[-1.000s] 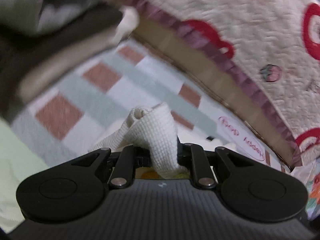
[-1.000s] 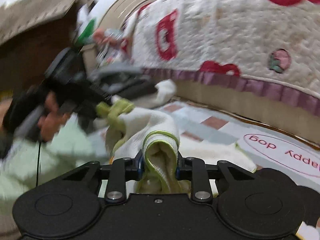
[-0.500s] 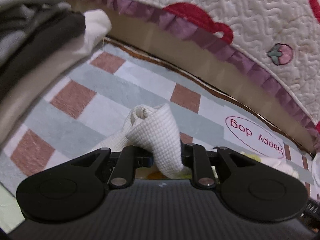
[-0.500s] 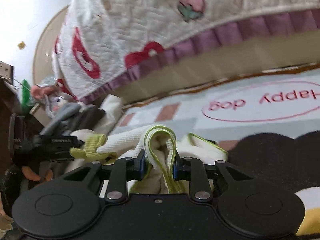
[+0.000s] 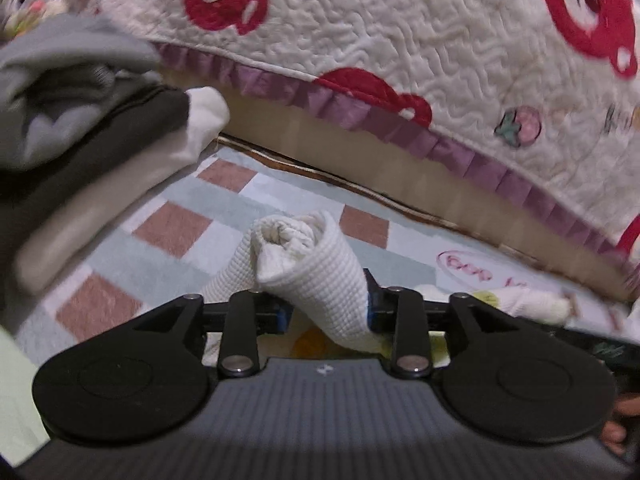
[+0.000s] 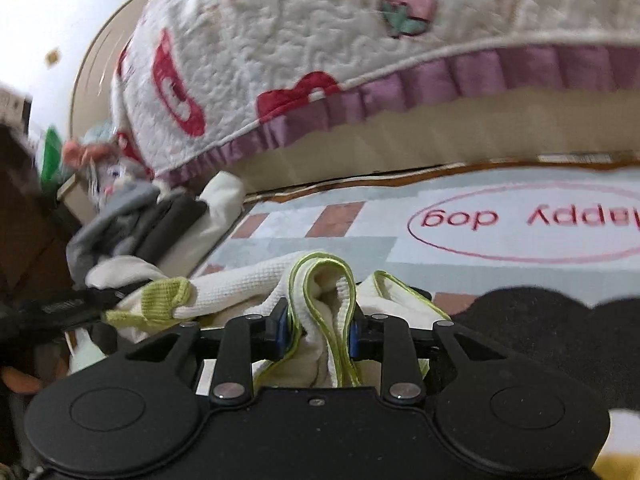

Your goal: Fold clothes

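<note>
Lowering garment (image 5: 320, 276) toward rug (image 5: 224, 216) beside stack (image 5: 80, 152); left gripper (image 5: 326, 312) and right gripper (image 6: 318, 334) both stay clamped on it, so we judge laydown imminent.

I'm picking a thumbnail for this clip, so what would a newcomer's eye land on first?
Probably the white waffle-knit garment, bunched into a roll and pinched in the left gripper in the foreground; the right gripper clamps its lime-trimmed edge. Behind, a cream quilt with bold red shapes and a purple ruffle hangs over the checked mat, which bears a "Happy dog" oval. A folded stack of clothes sits at left.
</note>
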A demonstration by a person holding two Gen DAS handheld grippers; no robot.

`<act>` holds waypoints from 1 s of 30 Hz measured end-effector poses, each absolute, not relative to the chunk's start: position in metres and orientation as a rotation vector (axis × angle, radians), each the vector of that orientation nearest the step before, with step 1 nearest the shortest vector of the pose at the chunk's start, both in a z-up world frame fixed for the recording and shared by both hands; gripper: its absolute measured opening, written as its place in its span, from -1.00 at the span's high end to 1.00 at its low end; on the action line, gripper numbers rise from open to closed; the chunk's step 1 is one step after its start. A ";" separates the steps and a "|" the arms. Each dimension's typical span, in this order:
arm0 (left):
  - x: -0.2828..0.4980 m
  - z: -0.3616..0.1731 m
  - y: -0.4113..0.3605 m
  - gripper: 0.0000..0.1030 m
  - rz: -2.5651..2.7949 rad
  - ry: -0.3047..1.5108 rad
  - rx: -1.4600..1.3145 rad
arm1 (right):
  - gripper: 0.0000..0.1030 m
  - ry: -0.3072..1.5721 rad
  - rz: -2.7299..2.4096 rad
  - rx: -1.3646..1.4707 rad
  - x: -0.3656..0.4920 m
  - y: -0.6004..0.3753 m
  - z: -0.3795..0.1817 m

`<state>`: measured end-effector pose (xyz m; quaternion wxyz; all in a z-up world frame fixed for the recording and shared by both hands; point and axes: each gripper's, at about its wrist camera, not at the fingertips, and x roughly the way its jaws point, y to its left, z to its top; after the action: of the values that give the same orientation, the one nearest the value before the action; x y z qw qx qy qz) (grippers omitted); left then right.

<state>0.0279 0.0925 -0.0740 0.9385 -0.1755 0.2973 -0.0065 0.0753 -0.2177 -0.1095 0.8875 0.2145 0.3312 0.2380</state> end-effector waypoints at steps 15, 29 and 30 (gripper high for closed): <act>0.038 -0.100 0.074 -0.12 -0.121 0.774 -0.214 | 0.48 0.594 0.503 0.388 0.080 -0.215 -0.105; 0.059 -0.119 0.054 -0.13 -0.059 0.871 -0.182 | -0.12 0.624 0.253 0.138 0.096 -0.191 -0.079; 0.058 -0.121 0.057 -0.12 -0.065 0.867 -0.199 | -0.11 0.575 0.247 0.043 0.084 -0.180 -0.066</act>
<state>0.0585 0.0569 -0.1213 0.9021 -0.0961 0.4194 -0.0314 0.0844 -0.1802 -0.0663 0.9512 0.0212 0.2829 0.1214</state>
